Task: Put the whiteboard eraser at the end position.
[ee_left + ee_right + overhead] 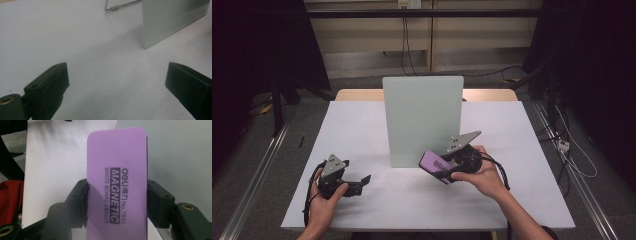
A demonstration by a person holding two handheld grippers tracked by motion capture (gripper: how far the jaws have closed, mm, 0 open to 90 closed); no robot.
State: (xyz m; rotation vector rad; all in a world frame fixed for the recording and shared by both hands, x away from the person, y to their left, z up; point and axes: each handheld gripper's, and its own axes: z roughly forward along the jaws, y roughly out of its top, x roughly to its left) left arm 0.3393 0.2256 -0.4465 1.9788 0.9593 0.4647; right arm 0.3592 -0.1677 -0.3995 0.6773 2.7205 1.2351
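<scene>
— Right claw?
— Clenched on a purple eraser, jaws pressed to both long edges. Flat, smooth, round-cornered, black print on the face. Held above the table, just in front of the board.
— Left claw?
— Spread wide, holding nothing, low over the white table.
— Board?
— Upright, pale, smooth, rectangular, propped on a thin wire stand.

eraser base cut off, board top cropped
</scene>
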